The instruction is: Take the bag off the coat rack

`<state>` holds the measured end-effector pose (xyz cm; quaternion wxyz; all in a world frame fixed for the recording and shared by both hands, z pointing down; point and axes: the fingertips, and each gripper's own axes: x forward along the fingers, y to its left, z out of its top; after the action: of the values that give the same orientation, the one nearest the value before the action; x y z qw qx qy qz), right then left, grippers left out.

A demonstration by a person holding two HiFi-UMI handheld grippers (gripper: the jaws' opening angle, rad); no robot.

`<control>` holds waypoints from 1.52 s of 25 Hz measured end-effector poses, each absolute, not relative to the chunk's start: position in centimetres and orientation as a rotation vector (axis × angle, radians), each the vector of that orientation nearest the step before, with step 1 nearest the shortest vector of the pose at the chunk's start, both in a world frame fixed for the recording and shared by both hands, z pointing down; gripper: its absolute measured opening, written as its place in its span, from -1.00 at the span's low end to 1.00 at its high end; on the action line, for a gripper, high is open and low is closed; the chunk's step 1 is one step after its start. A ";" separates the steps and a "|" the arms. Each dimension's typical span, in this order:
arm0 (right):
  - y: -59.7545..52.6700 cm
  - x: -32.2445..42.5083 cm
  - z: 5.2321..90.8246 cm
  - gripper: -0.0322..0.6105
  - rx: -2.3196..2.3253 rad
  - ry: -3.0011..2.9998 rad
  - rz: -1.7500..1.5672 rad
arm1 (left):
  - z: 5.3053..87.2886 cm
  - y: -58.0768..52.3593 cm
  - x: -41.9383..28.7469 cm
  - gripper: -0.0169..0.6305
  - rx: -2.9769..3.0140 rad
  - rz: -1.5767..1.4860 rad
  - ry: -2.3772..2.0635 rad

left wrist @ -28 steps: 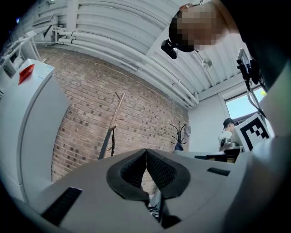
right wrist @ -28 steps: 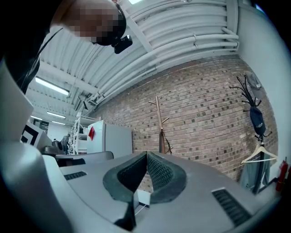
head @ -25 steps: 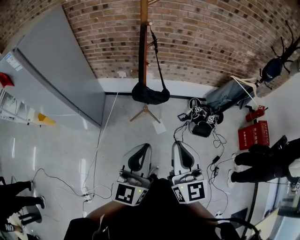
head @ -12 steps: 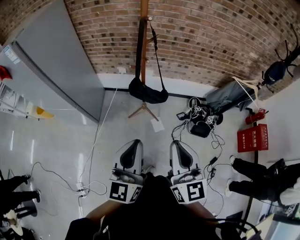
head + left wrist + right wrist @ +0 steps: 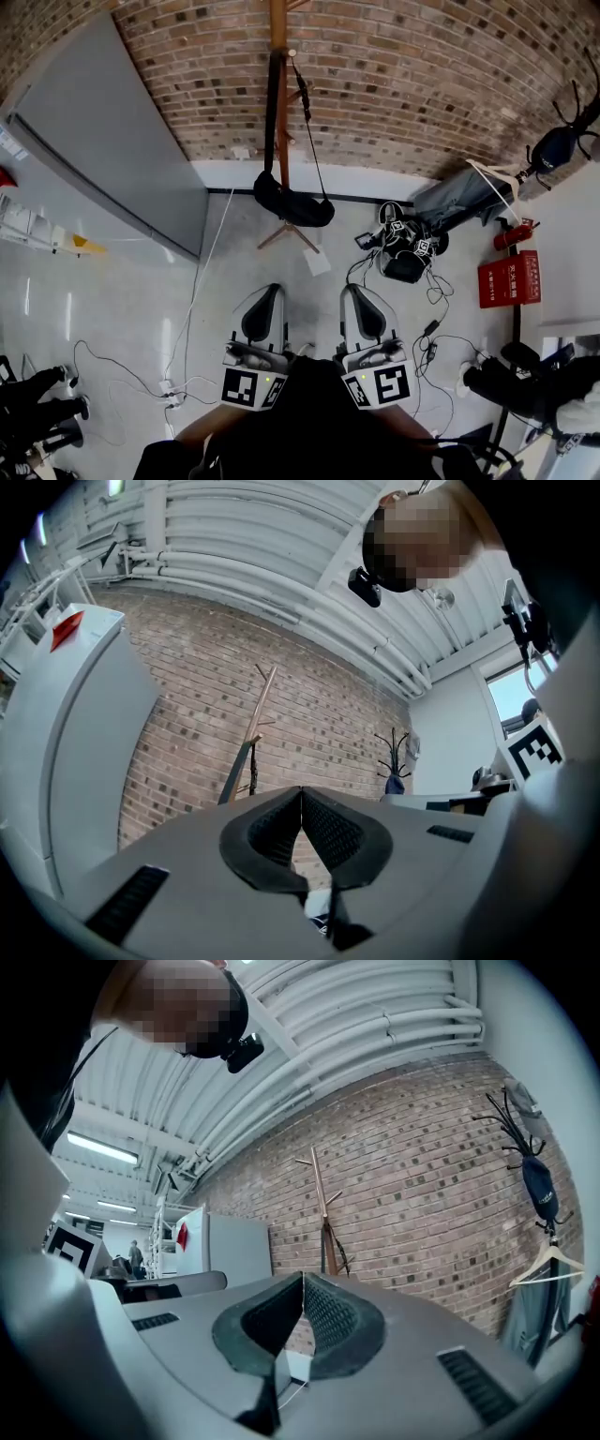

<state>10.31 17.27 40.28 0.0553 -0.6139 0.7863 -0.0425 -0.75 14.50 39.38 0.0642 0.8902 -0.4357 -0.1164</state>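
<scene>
A black bag hangs by its long strap from a peg of the wooden coat rack, which stands against the brick wall at the top middle of the head view. The rack also shows in the left gripper view as a thin wooden coat rack and in the right gripper view as the coat rack. My left gripper and right gripper are side by side near my body, well short of the rack. Both are shut with nothing between the pads.
A grey cabinet stands left of the rack. White cables trail across the floor. A pile of black gear and a red box lie to the right. A second dark coat stand holds a bag at far right. People's legs show lower right.
The view has shifted slightly and the rack sits a little lower in the picture than half a second ago. Both grippers stay shut and close together. The person at the right has moved.
</scene>
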 end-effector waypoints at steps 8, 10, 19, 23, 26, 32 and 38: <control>10.7 10.5 39.7 -0.84 -1.895 2.371 -0.122 | 38.9 8.2 0.1 -0.89 2.697 -0.365 -1.266; 9.1 10.5 39.5 -0.84 -1.913 2.355 -0.104 | 38.8 6.8 0.1 -0.89 2.729 -0.371 -1.273; -0.4 7.7 38.5 -0.84 -1.925 2.390 -0.090 | 38.4 -1.9 -1.1 -0.89 2.733 -0.383 -1.172; -4.9 5.0 39.0 -0.84 -1.820 2.470 -0.162 | 37.5 -6.1 -1.8 -0.89 2.743 -0.434 -1.136; -7.3 4.4 39.4 -0.84 -1.834 2.458 -0.182 | 37.6 -8.1 -2.0 -0.89 2.767 -0.413 -1.094; -10.3 5.3 38.8 -0.84 -1.826 2.476 -0.132 | 38.2 -9.8 -1.5 -0.89 2.761 -0.347 -1.112; -13.4 5.7 37.7 -0.84 -1.769 2.512 -0.091 | 37.5 -12.3 -1.2 -0.89 2.734 -0.393 -1.200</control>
<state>5.74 -13.35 37.67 0.0341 -0.5753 0.8167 -0.0295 -1.17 -12.32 37.53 0.0649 0.9060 -0.3975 -0.1302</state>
